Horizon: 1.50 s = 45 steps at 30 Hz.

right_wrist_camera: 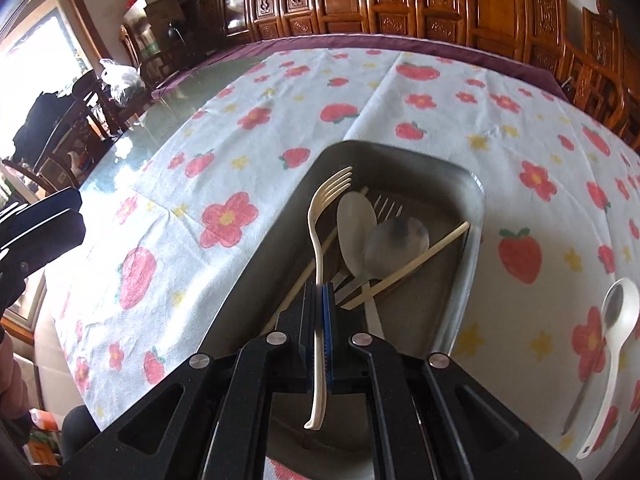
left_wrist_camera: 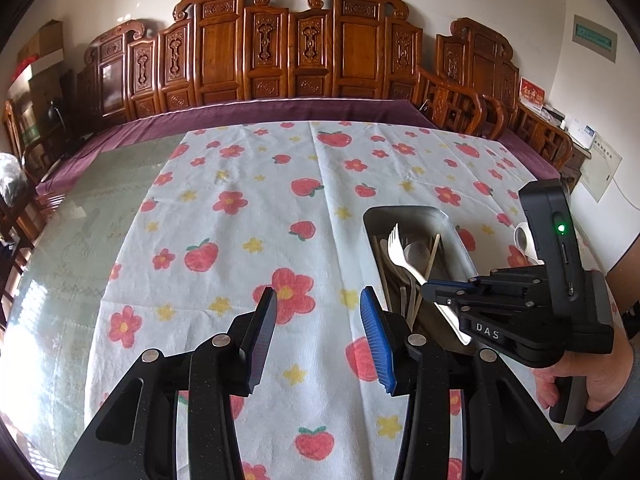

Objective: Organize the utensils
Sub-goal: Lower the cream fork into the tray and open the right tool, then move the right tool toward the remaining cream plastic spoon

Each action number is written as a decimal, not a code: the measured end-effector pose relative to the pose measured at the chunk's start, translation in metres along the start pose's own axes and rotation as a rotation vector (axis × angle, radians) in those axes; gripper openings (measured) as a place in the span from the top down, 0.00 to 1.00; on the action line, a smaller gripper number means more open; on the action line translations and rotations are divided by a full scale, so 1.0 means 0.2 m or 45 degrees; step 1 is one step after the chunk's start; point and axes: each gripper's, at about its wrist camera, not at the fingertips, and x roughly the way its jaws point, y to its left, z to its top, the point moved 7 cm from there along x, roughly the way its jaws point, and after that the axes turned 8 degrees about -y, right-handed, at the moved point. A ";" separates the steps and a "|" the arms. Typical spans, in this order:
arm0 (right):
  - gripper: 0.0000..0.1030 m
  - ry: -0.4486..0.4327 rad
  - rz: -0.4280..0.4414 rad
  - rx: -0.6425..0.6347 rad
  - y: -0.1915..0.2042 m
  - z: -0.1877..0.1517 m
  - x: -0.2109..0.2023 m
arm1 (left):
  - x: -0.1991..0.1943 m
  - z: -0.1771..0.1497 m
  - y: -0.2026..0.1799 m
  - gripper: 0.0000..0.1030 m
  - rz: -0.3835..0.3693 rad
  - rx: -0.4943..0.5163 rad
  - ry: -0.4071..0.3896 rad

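My right gripper (right_wrist_camera: 320, 292) is shut on the handle of a cream plastic fork (right_wrist_camera: 320, 216), holding it tines forward over a metal tray (right_wrist_camera: 476, 200). In the tray lie a white spoon (right_wrist_camera: 354, 220), a metal spoon (right_wrist_camera: 398, 240), another fork and wooden chopsticks (right_wrist_camera: 424, 256). In the left wrist view the right gripper (left_wrist_camera: 430, 286) hangs above the tray (left_wrist_camera: 400, 213) with the fork (left_wrist_camera: 400, 256) sticking out. My left gripper (left_wrist_camera: 318, 316) stands open over the flowered cloth, left of the tray, with nothing between its fingers.
A white soup spoon (right_wrist_camera: 616, 320) lies on the cloth right of the tray, with a thin metal utensil beside it. The flowered cloth (left_wrist_camera: 240, 208) covers a glass-topped table. Carved wooden chairs (left_wrist_camera: 280, 48) line the far edge. A hand (left_wrist_camera: 580, 384) grips the right tool.
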 end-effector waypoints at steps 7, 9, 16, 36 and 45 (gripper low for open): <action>0.94 0.007 0.023 0.013 0.02 -0.02 0.00 | 0.01 -0.01 -0.01 0.60 0.015 0.002 0.016; 0.94 -0.004 0.021 0.021 0.01 -0.02 -0.03 | 0.00 -0.01 -0.01 0.60 0.019 0.005 0.020; 0.91 -0.078 0.039 0.016 -0.04 0.00 -0.21 | -0.03 0.00 -0.08 0.50 0.015 0.004 0.006; 0.80 -0.223 -0.318 0.133 -1.08 -0.46 -0.80 | 0.07 -0.01 -0.85 0.44 -0.207 0.155 0.021; 0.80 -0.316 -0.388 0.208 -1.35 -0.53 -0.79 | 0.36 -0.07 -1.16 0.44 -0.244 0.227 0.107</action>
